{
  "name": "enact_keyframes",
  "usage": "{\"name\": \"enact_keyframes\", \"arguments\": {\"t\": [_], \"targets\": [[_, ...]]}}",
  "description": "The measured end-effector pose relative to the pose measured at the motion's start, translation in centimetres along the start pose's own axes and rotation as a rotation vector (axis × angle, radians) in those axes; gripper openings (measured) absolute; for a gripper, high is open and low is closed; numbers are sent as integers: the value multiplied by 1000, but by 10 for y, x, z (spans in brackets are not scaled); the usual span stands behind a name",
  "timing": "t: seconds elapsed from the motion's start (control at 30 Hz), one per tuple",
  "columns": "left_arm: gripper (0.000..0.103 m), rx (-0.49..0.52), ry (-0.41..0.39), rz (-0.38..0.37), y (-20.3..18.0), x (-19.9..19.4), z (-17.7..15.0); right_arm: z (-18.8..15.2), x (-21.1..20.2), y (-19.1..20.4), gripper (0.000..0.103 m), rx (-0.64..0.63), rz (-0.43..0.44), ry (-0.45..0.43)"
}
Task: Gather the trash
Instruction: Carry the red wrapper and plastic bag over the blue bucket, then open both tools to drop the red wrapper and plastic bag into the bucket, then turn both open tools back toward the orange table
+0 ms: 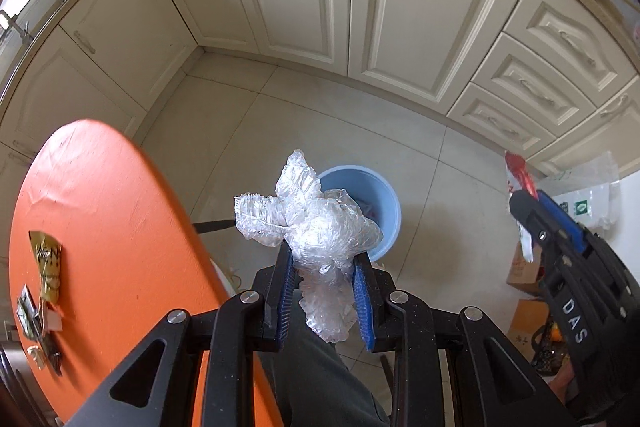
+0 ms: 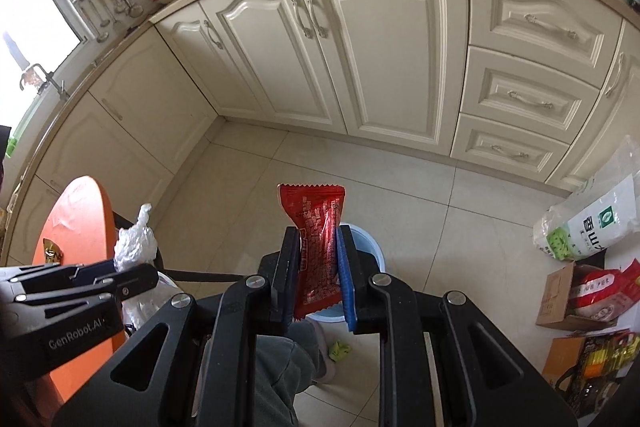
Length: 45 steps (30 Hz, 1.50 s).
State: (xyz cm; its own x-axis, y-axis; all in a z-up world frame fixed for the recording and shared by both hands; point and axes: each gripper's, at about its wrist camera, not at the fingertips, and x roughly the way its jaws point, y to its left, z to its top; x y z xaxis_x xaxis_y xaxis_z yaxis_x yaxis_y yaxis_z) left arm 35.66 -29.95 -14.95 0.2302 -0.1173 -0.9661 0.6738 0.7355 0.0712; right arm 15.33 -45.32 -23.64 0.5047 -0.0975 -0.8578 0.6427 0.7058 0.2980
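My left gripper [image 1: 325, 259] is shut on a crumpled wad of clear plastic wrap [image 1: 308, 215], which bulges out above its blue pads. Just behind the wad stands a light blue trash bin [image 1: 374, 195] on the tiled floor. My right gripper [image 2: 319, 241] is shut on a red snack wrapper [image 2: 318, 227] that stands upright between its pads, over the same blue bin [image 2: 368, 247]. In the left wrist view the right gripper [image 1: 520, 199] shows at the right edge with the red wrapper [image 1: 520, 175]. The left gripper [image 2: 132, 273] and its plastic wad [image 2: 134, 243] appear at the left in the right wrist view.
An orange round table [image 1: 100, 227] at the left carries a gold wrapper [image 1: 48, 263] and several small scraps [image 1: 36, 323]. Cream kitchen cabinets [image 1: 320, 7] line the back. Bags and cardboard boxes [image 2: 580, 291] sit on the floor at the right. A person's grey trouser leg [image 2: 280, 367] and a slipper are below.
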Motion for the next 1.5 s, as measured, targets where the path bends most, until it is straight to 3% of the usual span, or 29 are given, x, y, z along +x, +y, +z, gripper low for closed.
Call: {"name": "enact_keyframes", "arguments": {"t": [0.13, 0.23, 0.27, 0.6, 0.67, 0.8, 0.87, 1.27, 1.5], "targets": [[30, 20, 14, 21, -11, 21, 18, 2, 13, -3, 21, 5, 2, 29], [51, 29, 16, 36, -17, 33, 28, 3, 19, -2, 21, 6, 1, 40], [52, 23, 13, 38, -20, 35, 30, 3, 21, -1, 21, 5, 1, 45], [53, -7, 50, 35, -14, 52, 38, -1, 35, 14, 22, -37, 14, 73], [53, 0, 39, 54, -14, 52, 38, -1, 34, 19, 27, -55, 6, 57], [53, -22, 40, 59, -14, 55, 36, -2, 33, 22, 58, -54, 23, 52], [53, -25, 40, 53, -12, 55, 36, -2, 32, 21, 65, -53, 20, 46], [53, -2, 55, 21, -1, 40, 22, -8, 20, 18, 66, -59, -27, 52], [53, -28, 14, 23, 8, 13, -2, -16, -5, 30, 66, -102, -33, 23]]}}
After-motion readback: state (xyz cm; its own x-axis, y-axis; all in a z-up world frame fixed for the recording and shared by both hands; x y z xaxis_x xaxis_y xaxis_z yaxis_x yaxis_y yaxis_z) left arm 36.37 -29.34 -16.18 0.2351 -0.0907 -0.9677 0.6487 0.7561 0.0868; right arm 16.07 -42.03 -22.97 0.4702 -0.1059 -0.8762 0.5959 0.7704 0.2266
